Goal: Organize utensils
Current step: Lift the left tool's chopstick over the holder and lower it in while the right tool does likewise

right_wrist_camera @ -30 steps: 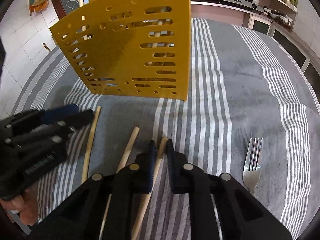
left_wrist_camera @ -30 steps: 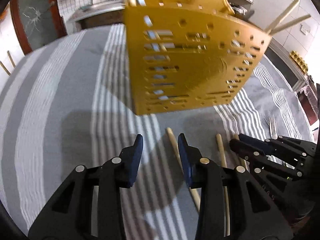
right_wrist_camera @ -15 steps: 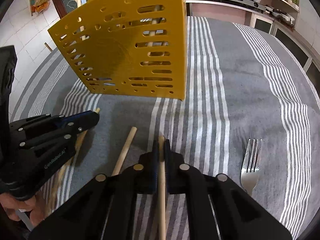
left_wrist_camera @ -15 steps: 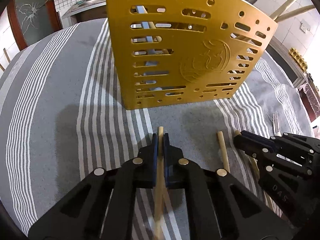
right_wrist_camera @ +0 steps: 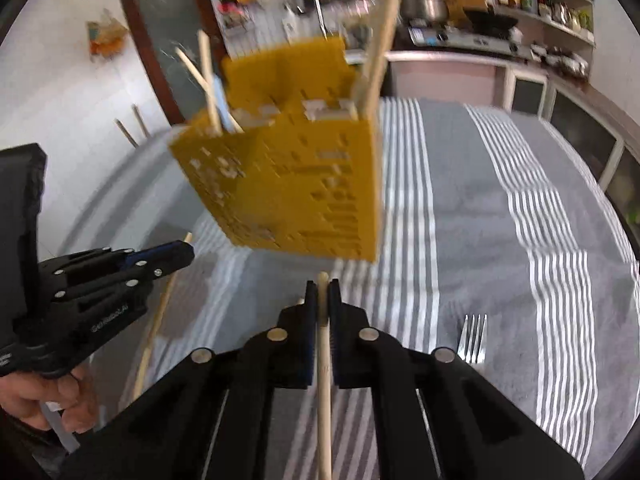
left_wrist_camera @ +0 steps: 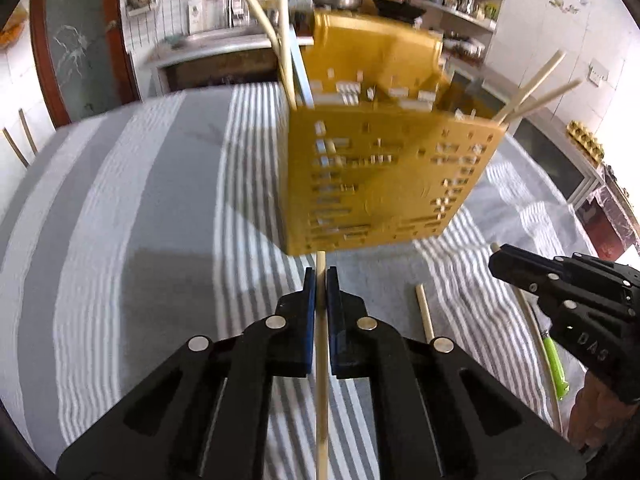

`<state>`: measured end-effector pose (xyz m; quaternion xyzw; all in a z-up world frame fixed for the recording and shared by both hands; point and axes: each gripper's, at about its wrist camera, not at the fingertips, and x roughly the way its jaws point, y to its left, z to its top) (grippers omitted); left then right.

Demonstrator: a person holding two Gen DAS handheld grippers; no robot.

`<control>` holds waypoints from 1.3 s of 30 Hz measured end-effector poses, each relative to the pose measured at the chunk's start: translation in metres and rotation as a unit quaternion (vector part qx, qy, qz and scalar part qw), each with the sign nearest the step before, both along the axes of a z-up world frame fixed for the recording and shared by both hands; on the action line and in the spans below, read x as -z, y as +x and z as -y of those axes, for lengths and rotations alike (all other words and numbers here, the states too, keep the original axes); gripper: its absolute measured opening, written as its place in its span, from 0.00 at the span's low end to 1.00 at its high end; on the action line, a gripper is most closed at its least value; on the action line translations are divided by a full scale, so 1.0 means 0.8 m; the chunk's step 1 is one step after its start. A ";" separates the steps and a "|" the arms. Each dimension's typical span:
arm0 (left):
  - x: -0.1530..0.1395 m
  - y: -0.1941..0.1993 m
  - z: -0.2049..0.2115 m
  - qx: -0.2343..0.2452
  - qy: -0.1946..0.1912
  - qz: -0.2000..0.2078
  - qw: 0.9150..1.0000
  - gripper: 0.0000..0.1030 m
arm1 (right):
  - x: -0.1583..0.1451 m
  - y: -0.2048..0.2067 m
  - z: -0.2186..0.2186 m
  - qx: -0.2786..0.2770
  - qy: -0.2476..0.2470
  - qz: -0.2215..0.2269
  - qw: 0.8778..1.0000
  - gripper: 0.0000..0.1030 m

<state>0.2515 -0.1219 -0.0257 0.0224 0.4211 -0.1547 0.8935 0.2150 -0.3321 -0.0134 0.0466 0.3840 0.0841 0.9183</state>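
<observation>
Left chopstick [left_wrist_camera: 321,360]: wooden, clamped between the pads of the left gripper [left_wrist_camera: 321,280]; its tip juts just past the fingertips, towards the foot of the holder.
Right chopstick [right_wrist_camera: 323,344]: clamped the same way in the right gripper [right_wrist_camera: 322,284], tip just clear of the pads.
Loose chopsticks: one [left_wrist_camera: 425,312] lies on the cloth between the two grippers; another [right_wrist_camera: 154,332] lies under the left gripper as seen from the right wrist.
Holder [left_wrist_camera: 384,168]: yellow perforated utensil caddy, upright on the table, just ahead of both grippers. Several chopsticks [left_wrist_camera: 532,92] already lean out of its open top.
Fork [right_wrist_camera: 472,338]: on the cloth to the right, well apart from the holder, untouched.
Table covering [left_wrist_camera: 140,200]: grey cloth with white stripes.
Step in hand (judged): carry both held sticks up and over the rim, then drop them in.
Technique: raise each tip above the rim before advancing; tilt the stick near vertical over a free compartment; release only when the tip is inside.
Risk: a low tip strikes the wall and shifts the light holder; the two grippers crowd each other at the opening.
</observation>
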 end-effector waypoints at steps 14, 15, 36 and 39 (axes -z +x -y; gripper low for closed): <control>-0.090 -0.055 -0.012 0.001 -0.006 0.098 0.995 0.04 | -0.069 -0.047 0.008 0.003 0.005 0.100 0.995 0.06; -0.095 -0.058 -0.012 0.000 -0.006 0.102 0.995 0.04 | -0.072 -0.048 0.008 0.003 0.002 0.105 0.994 0.06; -0.163 -0.078 -0.007 0.017 -0.024 0.151 0.988 0.04 | -0.163 -0.084 0.002 -0.005 -0.004 0.212 0.977 0.06; -0.178 -0.076 -0.007 0.020 -0.026 0.162 0.986 0.04 | -0.176 -0.080 0.003 -0.003 -0.008 0.228 0.974 0.06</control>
